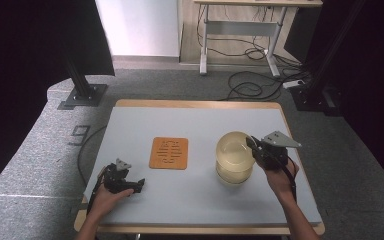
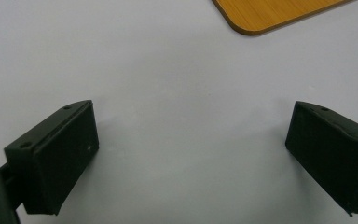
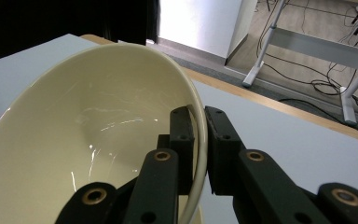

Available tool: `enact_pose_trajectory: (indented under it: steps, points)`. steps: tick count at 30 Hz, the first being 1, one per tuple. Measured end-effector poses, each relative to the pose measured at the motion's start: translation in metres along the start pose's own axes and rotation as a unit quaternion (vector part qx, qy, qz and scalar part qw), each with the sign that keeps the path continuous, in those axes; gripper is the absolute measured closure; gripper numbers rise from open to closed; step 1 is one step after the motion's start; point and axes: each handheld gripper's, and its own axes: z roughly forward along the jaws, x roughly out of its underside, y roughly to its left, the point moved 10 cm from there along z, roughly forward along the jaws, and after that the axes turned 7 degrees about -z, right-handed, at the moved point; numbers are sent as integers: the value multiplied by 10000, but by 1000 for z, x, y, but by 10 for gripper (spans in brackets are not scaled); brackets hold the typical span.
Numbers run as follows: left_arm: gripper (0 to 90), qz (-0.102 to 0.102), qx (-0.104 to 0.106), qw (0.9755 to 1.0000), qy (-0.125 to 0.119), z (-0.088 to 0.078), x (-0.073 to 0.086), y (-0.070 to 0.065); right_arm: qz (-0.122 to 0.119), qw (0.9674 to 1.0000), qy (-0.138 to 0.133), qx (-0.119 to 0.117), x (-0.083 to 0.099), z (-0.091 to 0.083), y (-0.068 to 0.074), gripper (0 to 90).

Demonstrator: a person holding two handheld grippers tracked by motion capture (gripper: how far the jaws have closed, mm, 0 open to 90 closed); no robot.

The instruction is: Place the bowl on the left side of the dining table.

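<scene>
High view: the bowl [image 1: 234, 157] sits on the table [image 1: 130, 120] at about 3 o'clock from the orange mat [image 1: 169, 153], well apart from it. The right gripper [image 1: 253, 145] comes in from the bowl's 3 o'clock side and bites its rim, likely because a thin wall pinched from the side gives a firm hold for lifting or sliding. The bowl seems slightly tilted or raised on that side, though I cannot tell for sure. The left gripper [image 1: 139, 184] rests at about 7 o'clock from the mat, low on the table, touching nothing; it looks parked out of the way.

Left gripper view: the left gripper [image 2: 191, 140] has its jaws spread wide over bare table, nothing between them. A corner of the mat [image 2: 270, 14] shows at 1 o'clock, clear of the jaws.

Right gripper view: the right gripper [image 3: 199, 140] is clenched on the rim of the bowl [image 3: 88, 140], one jaw inside, one outside, the wall squeezed between them. The bowl looks empty and leans away toward 10 o'clock. The inside-outside pinch suits a carry toward the mat, in my judgement.
</scene>
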Motion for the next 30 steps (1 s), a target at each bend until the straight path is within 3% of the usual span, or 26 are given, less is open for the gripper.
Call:
enact_pose_trajectory:
  steps: [30]
  points:
    - [24, 5, -11, 10000, -6, 0, 0, 0, -83, 9998, -36, -150, -11, 14, 17, 820]
